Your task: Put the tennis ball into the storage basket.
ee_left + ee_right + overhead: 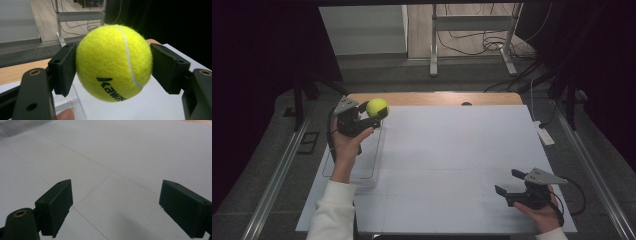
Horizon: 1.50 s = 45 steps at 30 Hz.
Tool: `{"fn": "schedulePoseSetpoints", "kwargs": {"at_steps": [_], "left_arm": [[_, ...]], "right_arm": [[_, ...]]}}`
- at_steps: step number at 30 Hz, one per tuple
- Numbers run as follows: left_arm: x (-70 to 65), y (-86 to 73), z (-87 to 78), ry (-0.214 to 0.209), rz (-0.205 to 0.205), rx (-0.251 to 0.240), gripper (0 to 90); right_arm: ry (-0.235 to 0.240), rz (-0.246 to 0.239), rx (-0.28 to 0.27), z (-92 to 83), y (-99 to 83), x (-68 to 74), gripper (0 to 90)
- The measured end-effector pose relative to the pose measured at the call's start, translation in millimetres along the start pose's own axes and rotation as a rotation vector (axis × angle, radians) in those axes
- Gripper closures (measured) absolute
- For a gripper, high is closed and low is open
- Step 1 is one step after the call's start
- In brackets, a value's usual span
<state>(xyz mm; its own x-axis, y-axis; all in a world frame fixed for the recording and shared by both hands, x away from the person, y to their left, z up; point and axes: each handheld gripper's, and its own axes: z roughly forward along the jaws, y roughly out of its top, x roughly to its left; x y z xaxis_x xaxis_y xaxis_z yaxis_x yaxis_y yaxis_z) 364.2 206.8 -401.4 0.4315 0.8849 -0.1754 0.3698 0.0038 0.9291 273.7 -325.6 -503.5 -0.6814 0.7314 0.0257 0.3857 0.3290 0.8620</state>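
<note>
The left gripper [371, 114] clamps a fuzzy yellow-green felt tennis ball [113, 62] across its middle: light, springy, likely grippy there. The right gripper [512, 182] rests with jaws apart.

Left gripper [373, 113] clamped on yellow tennis ball [377, 107], held up above clear tray [377, 150] at far-left of white sheet [452, 160]. Right gripper [510, 182] near sheet's near-right corner, jaws spread, nothing between. White power strip [544, 134] just off sheet's right edge.
</note>
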Motion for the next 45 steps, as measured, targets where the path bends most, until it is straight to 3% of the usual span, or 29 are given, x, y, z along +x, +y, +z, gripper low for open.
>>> {"fn": "schedulePoseSetpoints", "kwargs": {"at_steps": [23,45], "left_arm": [[25.5,-5.2,-5.1,0.076,-0.044,-0.005,26.9],[40.9,-10.6,-6.9,0.129,-0.071,0.000,26.9]], "right_arm": [[-0.001,0.003,0.001,-0.1,-0.1,-0.1,12.3],[0.000,0.005,0.001,0.2,-0.3,-0.3,12.3]]}}
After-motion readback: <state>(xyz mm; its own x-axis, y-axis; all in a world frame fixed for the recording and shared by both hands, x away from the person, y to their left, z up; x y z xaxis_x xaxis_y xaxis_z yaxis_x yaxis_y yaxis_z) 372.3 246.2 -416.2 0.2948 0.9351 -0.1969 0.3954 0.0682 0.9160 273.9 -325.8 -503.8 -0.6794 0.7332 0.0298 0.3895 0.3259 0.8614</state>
